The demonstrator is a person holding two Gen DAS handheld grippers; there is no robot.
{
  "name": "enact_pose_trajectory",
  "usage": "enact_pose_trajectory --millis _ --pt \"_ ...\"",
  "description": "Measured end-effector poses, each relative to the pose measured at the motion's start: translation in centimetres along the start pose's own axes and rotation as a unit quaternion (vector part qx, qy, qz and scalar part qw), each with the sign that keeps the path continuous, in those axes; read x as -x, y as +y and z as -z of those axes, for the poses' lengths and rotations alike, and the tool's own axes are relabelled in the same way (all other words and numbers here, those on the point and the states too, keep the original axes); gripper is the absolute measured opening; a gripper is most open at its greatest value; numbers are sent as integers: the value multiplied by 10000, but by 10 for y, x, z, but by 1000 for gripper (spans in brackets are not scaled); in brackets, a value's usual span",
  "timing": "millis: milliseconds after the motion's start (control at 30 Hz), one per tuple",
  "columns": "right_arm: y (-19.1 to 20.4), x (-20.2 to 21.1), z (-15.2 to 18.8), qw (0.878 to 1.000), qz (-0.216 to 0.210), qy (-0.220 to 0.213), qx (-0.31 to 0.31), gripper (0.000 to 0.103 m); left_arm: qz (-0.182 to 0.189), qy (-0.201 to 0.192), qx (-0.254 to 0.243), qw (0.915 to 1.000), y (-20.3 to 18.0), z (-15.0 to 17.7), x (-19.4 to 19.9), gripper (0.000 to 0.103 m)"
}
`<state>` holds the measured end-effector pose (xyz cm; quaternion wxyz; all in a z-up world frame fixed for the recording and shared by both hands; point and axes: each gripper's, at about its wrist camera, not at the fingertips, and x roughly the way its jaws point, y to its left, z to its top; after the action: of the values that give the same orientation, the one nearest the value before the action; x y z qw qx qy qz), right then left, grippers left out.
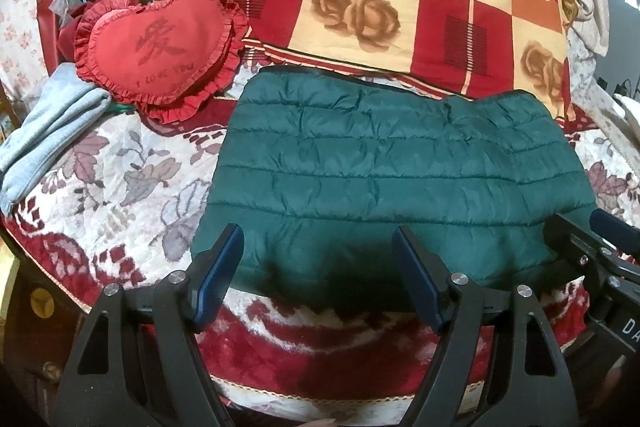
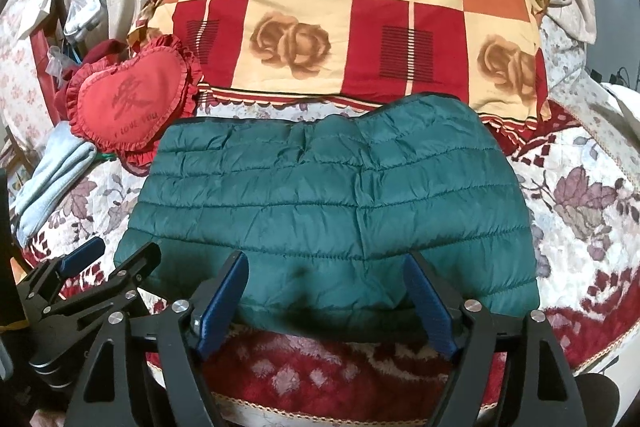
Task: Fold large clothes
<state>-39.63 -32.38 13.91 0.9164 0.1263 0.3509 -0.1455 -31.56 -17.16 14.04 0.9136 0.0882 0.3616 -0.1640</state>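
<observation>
A dark green quilted puffer jacket lies folded into a flat rectangle on the flowered bed cover; it also shows in the right wrist view. My left gripper is open and empty, its fingers just above the jacket's near edge. My right gripper is open and empty, also over the near edge. The right gripper shows at the right edge of the left wrist view, and the left gripper shows at the lower left of the right wrist view.
A red heart-shaped cushion lies left of the jacket's far corner. A folded light blue garment lies at the left. A large red and cream checked pillow lies behind the jacket. Clutter stands at the far left.
</observation>
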Motion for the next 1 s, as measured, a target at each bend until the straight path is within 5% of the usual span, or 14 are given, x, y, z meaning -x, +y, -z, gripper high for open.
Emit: enact_pose_trajectory --millis 1000 --pt "3 -3 4 9999 -33 64 -94 79 42 91 49 9999 5 3 -4 77"
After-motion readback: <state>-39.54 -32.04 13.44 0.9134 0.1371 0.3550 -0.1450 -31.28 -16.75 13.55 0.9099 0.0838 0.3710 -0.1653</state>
